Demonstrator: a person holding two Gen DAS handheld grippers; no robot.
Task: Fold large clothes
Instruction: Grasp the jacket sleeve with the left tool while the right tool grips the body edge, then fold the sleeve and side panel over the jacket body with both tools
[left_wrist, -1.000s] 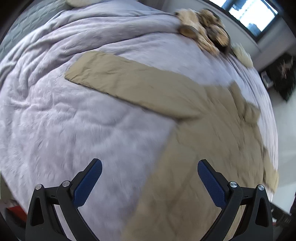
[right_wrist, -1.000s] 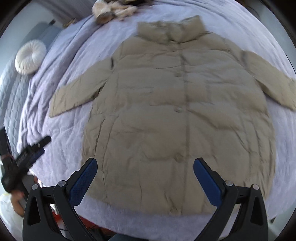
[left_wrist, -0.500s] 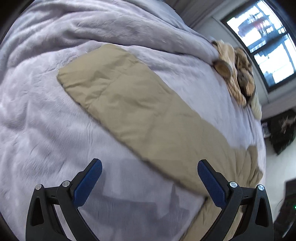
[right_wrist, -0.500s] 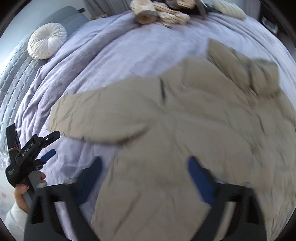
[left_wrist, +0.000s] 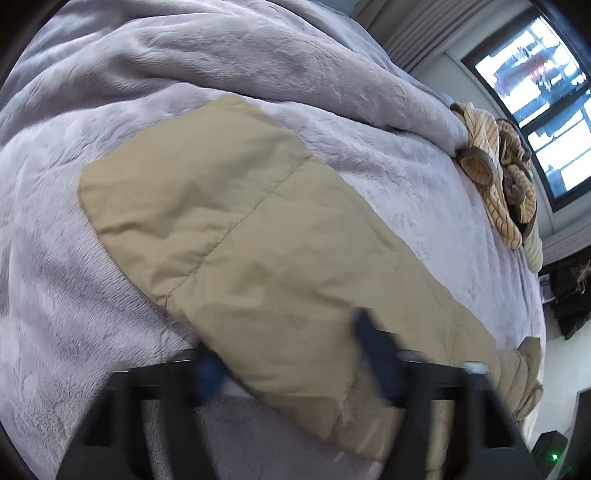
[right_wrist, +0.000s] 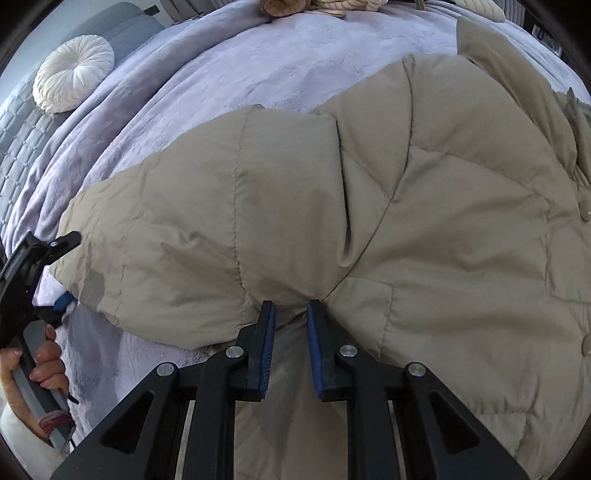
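step: gripping sleeve to fold inward | coat (right_wrist: 424, 221): spread flat on bed (right_wrist: 240, 62) | sleeve (left_wrist: 236, 229): runs 10-to-4 o'clock | left gripper (left_wrist: 291, 365): jaws just closing across sleeve, blurred, hold not confirmed | right gripper (right_wrist: 289, 314): jaws just closing, nearly shut, pinching underarm fabric at 12 o'clock

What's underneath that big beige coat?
The beige coat lies spread on a lilac plush blanket, which shows all round its sleeve. Whatever lies beneath the blanket, and the patch directly under the coat, is covered and cannot be seen.
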